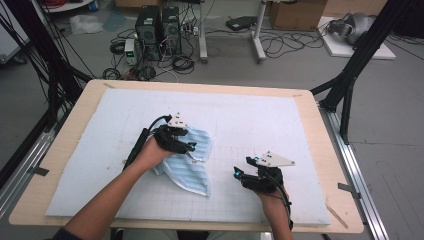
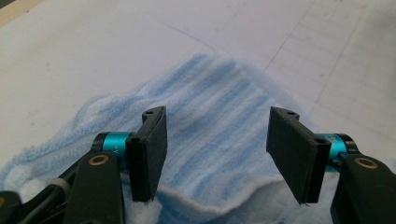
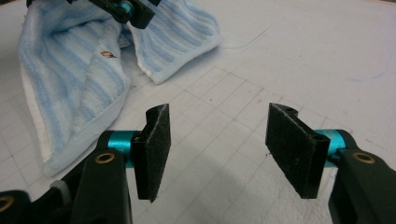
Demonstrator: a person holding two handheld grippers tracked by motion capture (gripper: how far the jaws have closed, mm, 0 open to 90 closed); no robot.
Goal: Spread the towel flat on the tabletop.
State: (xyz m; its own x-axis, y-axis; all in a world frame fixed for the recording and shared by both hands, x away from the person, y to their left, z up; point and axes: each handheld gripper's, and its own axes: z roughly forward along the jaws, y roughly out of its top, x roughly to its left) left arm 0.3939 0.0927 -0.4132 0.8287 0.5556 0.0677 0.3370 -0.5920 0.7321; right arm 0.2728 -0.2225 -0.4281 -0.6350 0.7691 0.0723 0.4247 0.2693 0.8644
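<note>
left gripper (image 2: pixel 217 149): jaws wide apart, nothing between the pads; hovers over the towel (image 2: pixel 219 107), pads clear of the cloth as far as can be told. seen from above, this gripper (image 1: pixel 187 146) sits over the towel's upper part.

right gripper (image 3: pixel 217 149): jaws wide apart, empty; bare mat (image 3: pixel 299 60) under it. from above, this gripper (image 1: pixel 243 167) lies to the right of the towel, apart from it.

towel (image 1: pixel 192 162): blue-and-white striped, crumpled and partly folded, on the mat (image 1: pixel 260 115) left of centre; small brown mark on it (image 3: pixel 108 54).

mat: white, gridded, covering a wooden table (image 1: pixel 70 135).

containers: none among the items.
</note>
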